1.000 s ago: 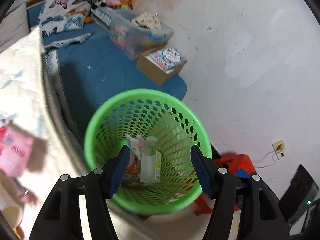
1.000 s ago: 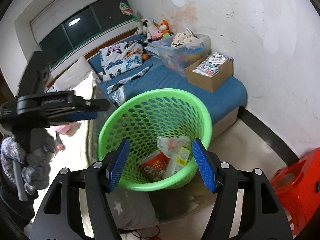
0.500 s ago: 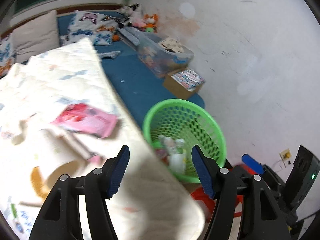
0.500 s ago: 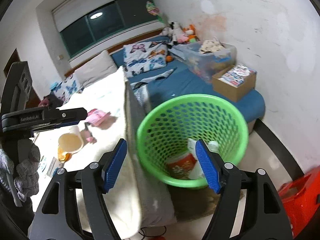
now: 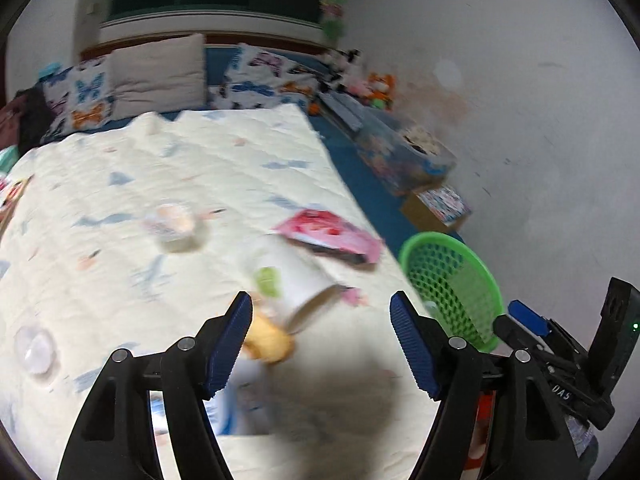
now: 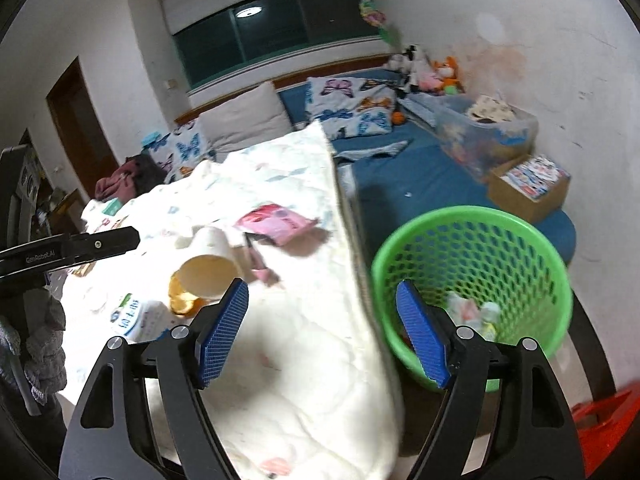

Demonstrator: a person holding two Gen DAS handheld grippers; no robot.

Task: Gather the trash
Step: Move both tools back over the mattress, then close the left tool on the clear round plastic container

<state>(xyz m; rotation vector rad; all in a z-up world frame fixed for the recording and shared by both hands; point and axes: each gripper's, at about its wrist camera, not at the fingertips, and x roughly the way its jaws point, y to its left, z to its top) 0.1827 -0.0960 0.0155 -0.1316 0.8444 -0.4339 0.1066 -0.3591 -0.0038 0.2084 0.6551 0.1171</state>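
Observation:
A green mesh basket (image 6: pixel 480 228) stands on the floor by the bed and holds wrappers and a small bottle (image 6: pixel 476 312); it also shows in the left wrist view (image 5: pixel 460 280). On the cream quilt lie a tipped paper cup (image 5: pixel 288 276) (image 6: pixel 208 264), an orange peel (image 5: pixel 268 344) (image 6: pixel 182 300), a pink packet (image 5: pixel 332 234) (image 6: pixel 274 222), a printed white wrapper (image 6: pixel 136 318) and a clear lid (image 5: pixel 34 350). My left gripper (image 5: pixel 320 340) is open and empty over the cup. My right gripper (image 6: pixel 320 332) is open and empty over the quilt's edge.
A small round tub (image 5: pixel 172 220) lies farther up the quilt (image 5: pixel 160 168). Pillows (image 6: pixel 244 120), a clear storage bin (image 6: pixel 488 128) and a cardboard box (image 6: pixel 528 184) sit on the blue mattress. A red stool (image 6: pixel 608 412) stands on the floor at the right.
Both grippers have swung left, away from the basket and over the quilt. The cup, peel and pink packet have come into view ahead of the left gripper. Both grippers stay open.

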